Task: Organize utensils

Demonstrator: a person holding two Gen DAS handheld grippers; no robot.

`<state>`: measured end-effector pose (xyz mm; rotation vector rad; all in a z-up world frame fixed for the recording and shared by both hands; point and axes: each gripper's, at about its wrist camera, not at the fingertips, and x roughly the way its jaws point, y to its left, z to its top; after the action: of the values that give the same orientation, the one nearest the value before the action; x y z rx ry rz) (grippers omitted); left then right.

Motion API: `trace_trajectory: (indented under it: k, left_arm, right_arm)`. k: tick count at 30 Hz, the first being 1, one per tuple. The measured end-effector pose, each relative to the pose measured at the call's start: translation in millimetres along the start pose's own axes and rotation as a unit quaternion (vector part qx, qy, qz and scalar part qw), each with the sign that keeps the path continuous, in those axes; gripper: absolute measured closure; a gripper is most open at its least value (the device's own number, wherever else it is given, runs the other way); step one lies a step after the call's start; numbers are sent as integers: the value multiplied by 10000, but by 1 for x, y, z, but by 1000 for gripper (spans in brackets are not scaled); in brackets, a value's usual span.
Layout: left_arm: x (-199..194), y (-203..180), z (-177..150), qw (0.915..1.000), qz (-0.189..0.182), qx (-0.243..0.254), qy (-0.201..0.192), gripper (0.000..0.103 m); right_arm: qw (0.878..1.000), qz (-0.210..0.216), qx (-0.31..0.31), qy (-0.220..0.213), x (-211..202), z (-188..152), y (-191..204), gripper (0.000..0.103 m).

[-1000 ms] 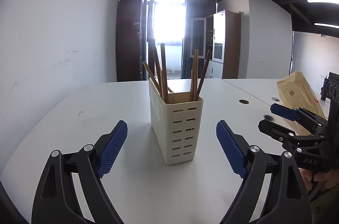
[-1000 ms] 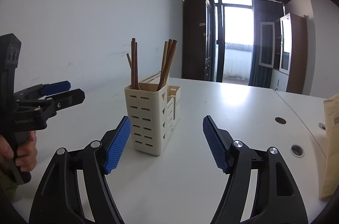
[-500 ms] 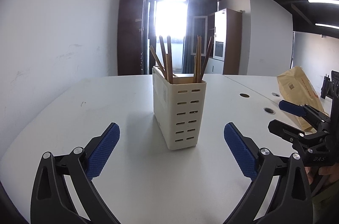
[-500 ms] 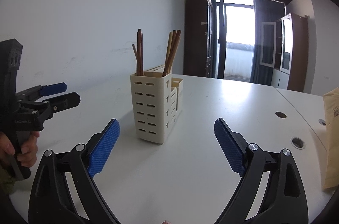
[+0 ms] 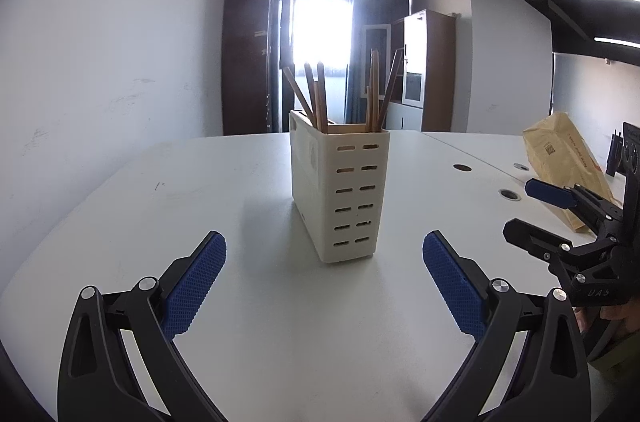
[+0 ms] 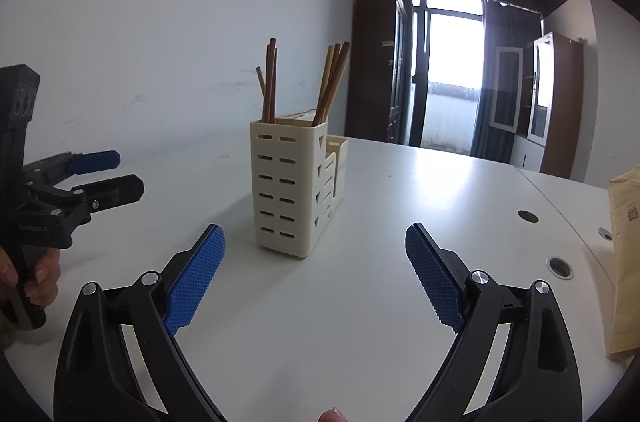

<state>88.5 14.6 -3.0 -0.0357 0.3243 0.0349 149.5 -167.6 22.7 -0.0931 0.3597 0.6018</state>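
Note:
A cream slotted utensil holder (image 5: 340, 194) stands upright on the white table (image 5: 200, 206); it also shows in the right wrist view (image 6: 292, 186). Several brown chopsticks (image 5: 316, 98) stand in it in two bunches, also seen in the right wrist view (image 6: 332, 82). My left gripper (image 5: 324, 278) is open and empty, a short way in front of the holder. My right gripper (image 6: 316, 274) is open and empty, also in front of the holder. Each gripper shows in the other's view: the right one (image 5: 536, 210), the left one (image 6: 116, 170).
A brown paper envelope (image 5: 564, 166) lies at the table's right side, also seen in the right wrist view (image 6: 624, 254). Round cable holes (image 6: 560, 266) sit in the table to the right. A white wall (image 5: 100, 62) runs along the left edge.
Both grippers have drawn back and lowered, so the holder looks smaller and farther. Both have stayed open and empty.

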Motion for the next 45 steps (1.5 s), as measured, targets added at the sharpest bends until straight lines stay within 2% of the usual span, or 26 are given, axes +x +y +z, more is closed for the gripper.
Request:
trace_trajectory:
  k: [25, 45]
  left_arm:
    - [0, -3, -2, 9999, -64, 93, 122, 6]
    - [3, -5, -4, 9996, 48, 192, 179, 6]
  right_arm:
    - [9995, 207, 150, 198, 7, -3, 0, 9]
    - [9993, 279, 119, 221, 8, -4, 2, 7]
